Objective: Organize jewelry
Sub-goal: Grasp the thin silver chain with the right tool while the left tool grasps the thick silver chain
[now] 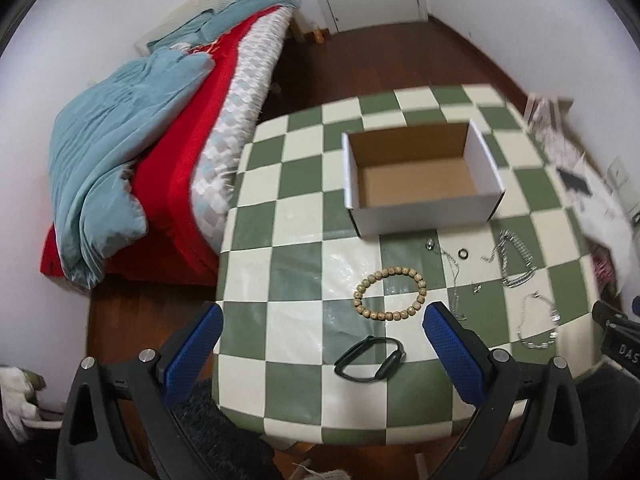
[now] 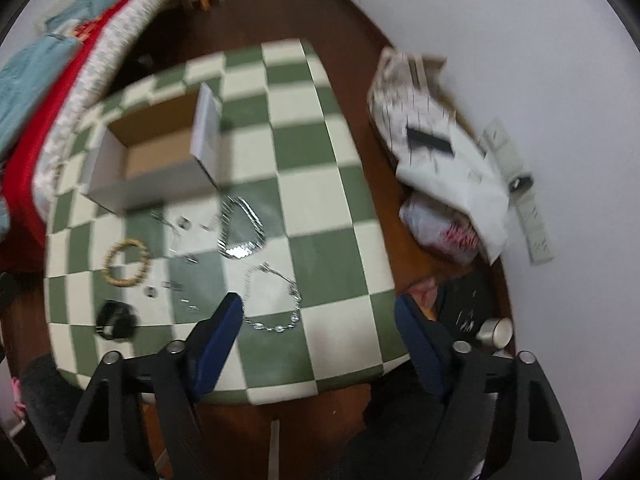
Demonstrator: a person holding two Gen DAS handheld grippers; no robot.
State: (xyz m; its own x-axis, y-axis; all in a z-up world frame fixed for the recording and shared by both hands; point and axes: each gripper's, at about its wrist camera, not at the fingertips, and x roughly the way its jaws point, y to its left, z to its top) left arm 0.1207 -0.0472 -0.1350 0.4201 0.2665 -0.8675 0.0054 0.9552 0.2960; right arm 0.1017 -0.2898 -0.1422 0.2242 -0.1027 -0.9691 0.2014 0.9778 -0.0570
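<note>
Left wrist view: our left gripper (image 1: 322, 330) hangs over the near part of a table (image 1: 288, 208) covered in green and cream checks, its blue-padded fingers (image 1: 454, 346) spread wide apart with nothing between them that they touch. Below the gap, flat on the cloth, lies a black fitness band (image 1: 370, 358), and just beyond it a wooden bead bracelet (image 1: 389, 294) forms an open ring. Farther back stands an open cardboard box (image 1: 420, 178), white outside, brown inside, with nothing in it that we can see. To the right of the beads we see a small dark ring (image 1: 463, 254), thin chains, a heavier silver link chain (image 1: 516, 258) and a looped silver necklace (image 1: 538, 322), all apart from the box. Left of the table a bed carries a blue quilt (image 1: 116, 160) over a red blanket (image 1: 172, 184). Right wrist view, which is blurred: our right gripper (image 2: 320, 316) also points down at the table (image 2: 320, 208), jaws apart and holding nothing. The silver necklace (image 2: 276, 300) lies just beside the tip of its left finger; we cannot tell whether they touch. Beyond it sit the silver link chain (image 2: 240, 232) and the cardboard box (image 2: 156, 168), with the wooden bead bracelet (image 2: 126, 262) and the black fitness band (image 2: 116, 320) toward the left edge. On the floor to the right, by the wall, lie a white cloth (image 2: 448, 160) and a white power strip (image 2: 516, 188).
</note>
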